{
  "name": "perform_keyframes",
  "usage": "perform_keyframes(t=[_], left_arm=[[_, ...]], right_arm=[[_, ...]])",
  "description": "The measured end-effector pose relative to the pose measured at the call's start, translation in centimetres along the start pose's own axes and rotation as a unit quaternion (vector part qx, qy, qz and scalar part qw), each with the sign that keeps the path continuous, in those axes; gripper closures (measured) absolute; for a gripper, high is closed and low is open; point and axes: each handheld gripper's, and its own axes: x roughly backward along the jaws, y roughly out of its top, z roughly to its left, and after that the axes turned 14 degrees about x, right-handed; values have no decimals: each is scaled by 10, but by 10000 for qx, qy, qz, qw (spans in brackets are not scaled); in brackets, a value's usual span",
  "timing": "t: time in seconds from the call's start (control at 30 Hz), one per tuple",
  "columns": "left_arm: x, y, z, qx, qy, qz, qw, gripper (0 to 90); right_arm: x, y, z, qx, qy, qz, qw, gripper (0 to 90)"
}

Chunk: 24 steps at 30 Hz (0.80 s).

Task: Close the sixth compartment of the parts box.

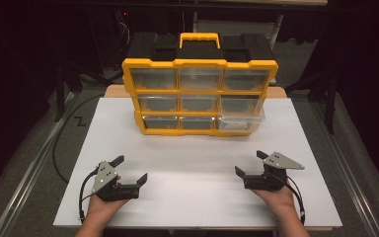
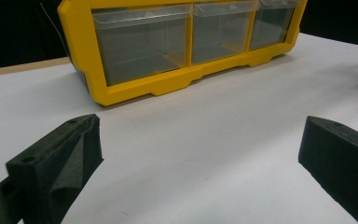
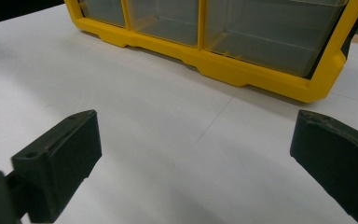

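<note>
left gripper (image 1: 131, 170) rests low on the table (image 1: 192, 197), jaws wide apart, nothing between them. straight ahead at the far middle stands the organizer (image 1: 200, 96), upright, well apart from both grippers. it looks stiff, bulky plastic, the clear drawers (image 2: 142, 42) probably light and slick. best hold is likely a drawer's front lip; the bottom right drawer (image 1: 241, 122) juts out. contents hard to make out. right gripper (image 1: 249, 163) rests too, jaws spread.
</note>
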Motion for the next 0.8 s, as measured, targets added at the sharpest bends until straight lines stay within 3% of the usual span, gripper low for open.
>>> perform_keyframes(t=[0.3, 0.53, 0.8], left_arm=[[1, 1, 0, -24, -27, -22, 10000, 3], [2, 1, -2, -7, -39, -47, 10000, 3], [3, 2, 0, -27, -41, -43, 10000, 3]], right_arm=[[3, 1, 2, 123, -56, -76, 9999, 156], [5, 0, 4, 137, 41, -39, 9999, 236], [4, 0, 5, 110, 210, -80, 9997, 467]])
